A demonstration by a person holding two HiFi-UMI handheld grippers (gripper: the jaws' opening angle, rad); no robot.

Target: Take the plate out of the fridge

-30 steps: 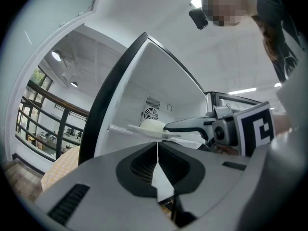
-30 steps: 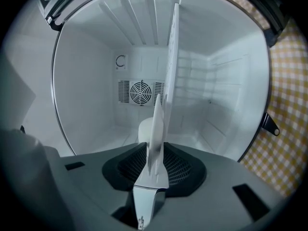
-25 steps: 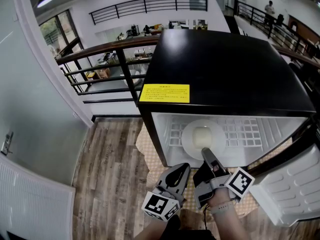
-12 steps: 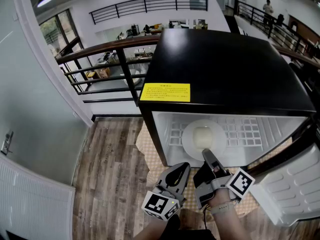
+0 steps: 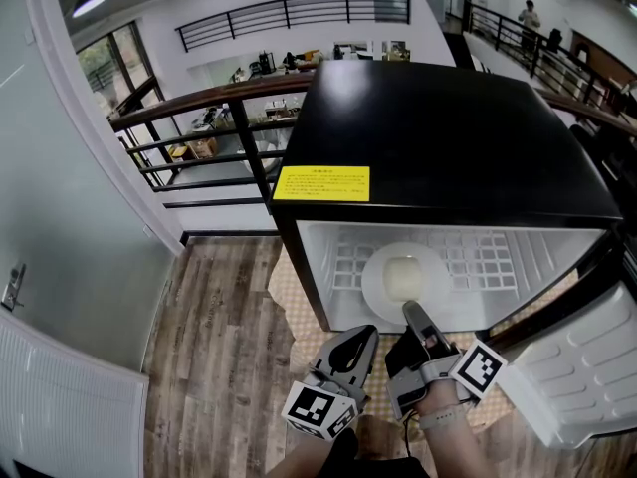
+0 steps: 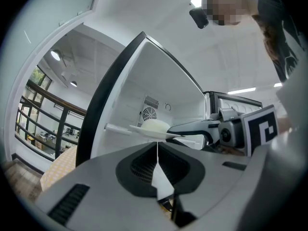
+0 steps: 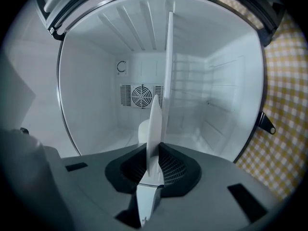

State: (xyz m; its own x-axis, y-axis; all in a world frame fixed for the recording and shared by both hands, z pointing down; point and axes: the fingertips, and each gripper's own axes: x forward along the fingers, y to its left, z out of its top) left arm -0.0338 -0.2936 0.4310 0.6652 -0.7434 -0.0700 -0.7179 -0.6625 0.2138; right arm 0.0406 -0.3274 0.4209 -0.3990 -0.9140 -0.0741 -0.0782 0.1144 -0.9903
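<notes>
Right gripper [image 5: 410, 312], wrist stretched forward into the open fridge [image 5: 438, 137], is clamped on the near rim of the plate [image 5: 373, 282] on the wire shelf [image 5: 488, 262]. Left gripper [image 5: 364, 335], closed and empty, is held low beside it. Below are a wood floor [image 5: 219, 327] and a chequered mat [image 5: 294, 297], with a railing [image 5: 199, 103] behind.

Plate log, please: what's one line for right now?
fridge: door open | plate: inside, on wire shelf | right gripper: shut on plate rim | left gripper: shut, empty, outside fridge

Plate [image 5: 401, 275] on shelf [image 5: 493, 262] inside fridge [image 5: 448, 127]; door [image 5: 587, 366] at right.
</notes>
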